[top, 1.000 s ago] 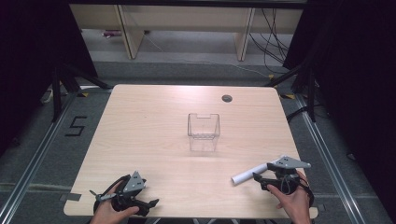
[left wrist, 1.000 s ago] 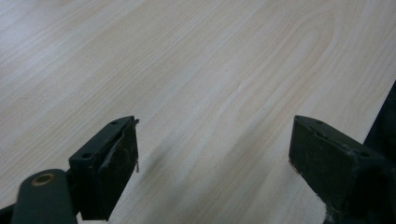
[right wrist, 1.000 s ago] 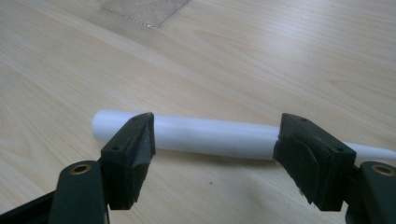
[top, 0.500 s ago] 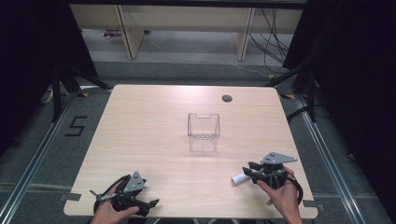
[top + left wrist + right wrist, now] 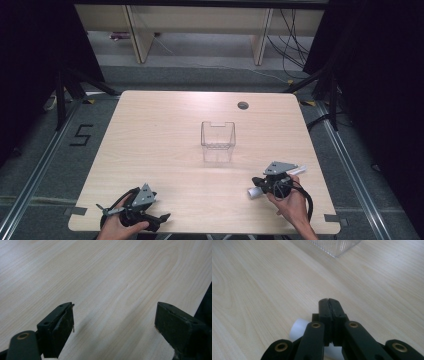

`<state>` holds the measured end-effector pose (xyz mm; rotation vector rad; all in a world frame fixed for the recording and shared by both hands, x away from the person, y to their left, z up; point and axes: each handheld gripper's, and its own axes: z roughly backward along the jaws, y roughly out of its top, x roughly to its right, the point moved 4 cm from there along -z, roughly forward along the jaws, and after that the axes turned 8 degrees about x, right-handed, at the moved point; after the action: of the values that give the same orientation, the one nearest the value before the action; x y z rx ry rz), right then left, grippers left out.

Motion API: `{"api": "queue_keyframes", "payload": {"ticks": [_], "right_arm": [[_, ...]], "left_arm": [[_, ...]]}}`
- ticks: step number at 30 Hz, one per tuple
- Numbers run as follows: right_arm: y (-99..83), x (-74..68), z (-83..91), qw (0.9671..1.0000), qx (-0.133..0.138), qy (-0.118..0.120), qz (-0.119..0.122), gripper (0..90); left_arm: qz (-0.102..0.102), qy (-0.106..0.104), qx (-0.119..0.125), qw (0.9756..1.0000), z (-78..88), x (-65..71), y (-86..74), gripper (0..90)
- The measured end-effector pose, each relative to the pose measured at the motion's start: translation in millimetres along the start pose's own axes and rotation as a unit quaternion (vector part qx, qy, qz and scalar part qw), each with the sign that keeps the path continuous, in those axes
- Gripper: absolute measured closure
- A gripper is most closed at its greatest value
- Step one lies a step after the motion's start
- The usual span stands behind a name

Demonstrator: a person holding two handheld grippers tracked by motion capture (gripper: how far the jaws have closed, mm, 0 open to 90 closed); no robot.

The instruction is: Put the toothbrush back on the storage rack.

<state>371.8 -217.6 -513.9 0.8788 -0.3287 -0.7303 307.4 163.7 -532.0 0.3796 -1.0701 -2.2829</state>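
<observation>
A white tube (image 5: 254,191) lies on the wooden table (image 5: 165,145) near its front right. My right gripper (image 5: 262,183) rests right over the tube, whose ends stick out on either side of it. In the right gripper view the jaws (image 5: 329,301) have just been closing and now press flat together with nothing between them. The white tube (image 5: 298,330) lies below them and to the left. My left gripper (image 5: 159,219) sits at the front left edge, and its jaws (image 5: 113,315) stand wide open over bare wood.
A clear plastic container (image 5: 218,136) stands upright in the middle of the table, its ribbed base (image 5: 334,246) ahead of the right gripper. A round cable hole (image 5: 243,105) is at the back right. Shelving and cables lie beyond the far edge.
The right hand has slid left until its gripper sits over the white tube, and its jaws have gone from open to shut. The tube and the left hand have stayed put.
</observation>
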Motion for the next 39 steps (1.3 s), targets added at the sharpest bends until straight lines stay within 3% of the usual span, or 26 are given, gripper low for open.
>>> {"api": "queue_keyframes", "payload": {"ticks": [1, 2, 3, 4, 9, 10, 18, 23, 25, 26, 28, 30, 39], "right_arm": [[0.6, -0.1, -0.5, 0.9999, -0.008, 0.006, 0.009, 89.7], [-0.5, -3.9, -2.6, 0.9999, -0.008, -0.001, -0.009, 89.7], [-0.5, -3.9, -2.6, 0.9999, -0.008, -0.001, -0.009, 89.7], [0.4, -2.7, -4.6, 0.9999, -0.009, 0.004, 0.008, 89.7], [-1.2, -6.8, -4.2, 0.9995, -0.027, 0.008, 0.011, 89.7], [-1.5, -8.1, -6.4, 0.9998, -0.017, 0.007, 0.013, 89.7], [-3.4, -12.1, -8.8, 0.9990, -0.024, 0.024, 0.030, 89.6], [-6.5, -17.0, -2.9, 0.9987, -0.033, 0.030, 0.024, 89.5], [-8.6, -17.6, -2.0, 0.9981, -0.035, 0.035, 0.036, 89.6], [-9.8, -19.1, 1.2, 0.9979, -0.047, 0.033, 0.030, 89.5], [-12.4, -21.2, 2.1, 0.9980, -0.046, 0.034, 0.025, 89.5], [-14.3, -20.2, 3.1, 0.9975, -0.045, 0.039, 0.039, 89.5], [-18.6, -18.9, 11.0, 0.9971, -0.055, 0.034, 0.040, 89.1]], "left_arm": [[0.001, 0.003, 0.005, 1.0000, -0.2, 0.1, -0.1, 15.1], [0.000, 0.004, 0.003, 1.0000, 0.1, -0.4, -0.3, 15.1], [0.000, 0.004, 0.003, 1.0000, 0.1, -0.4, -0.3, 15.1], [0.002, 0.004, 0.004, 1.0000, 0.0, -0.3, -0.4, 15.1], [-0.001, 0.002, 0.005, 1.0000, 0.5, 0.8, 0.1, 15.1], [-0.003, 0.003, 0.004, 1.0000, 0.8, 0.5, 0.0, 15.1], [-0.002, 0.003, 0.005, 1.0000, 0.9, 0.8, 0.0, 15.1], [-0.001, 0.003, 0.007, 1.0000, 1.8, 0.9, 0.0, 15.1], [-0.003, 0.003, 0.006, 1.0000, 2.1, 0.7, 0.0, 15.1], [0.000, 0.002, 0.009, 1.0000, 1.8, 1.9, 0.2, 15.1], [0.005, 0.003, 0.009, 0.9999, 1.5, 2.4, -0.1, 15.1], [-0.003, 0.003, 0.006, 1.0000, 2.1, 0.9, 0.0, 15.1], [0.001, 0.002, 0.010, 0.9999, 2.3, 1.6, 0.6, 15.1]]}}
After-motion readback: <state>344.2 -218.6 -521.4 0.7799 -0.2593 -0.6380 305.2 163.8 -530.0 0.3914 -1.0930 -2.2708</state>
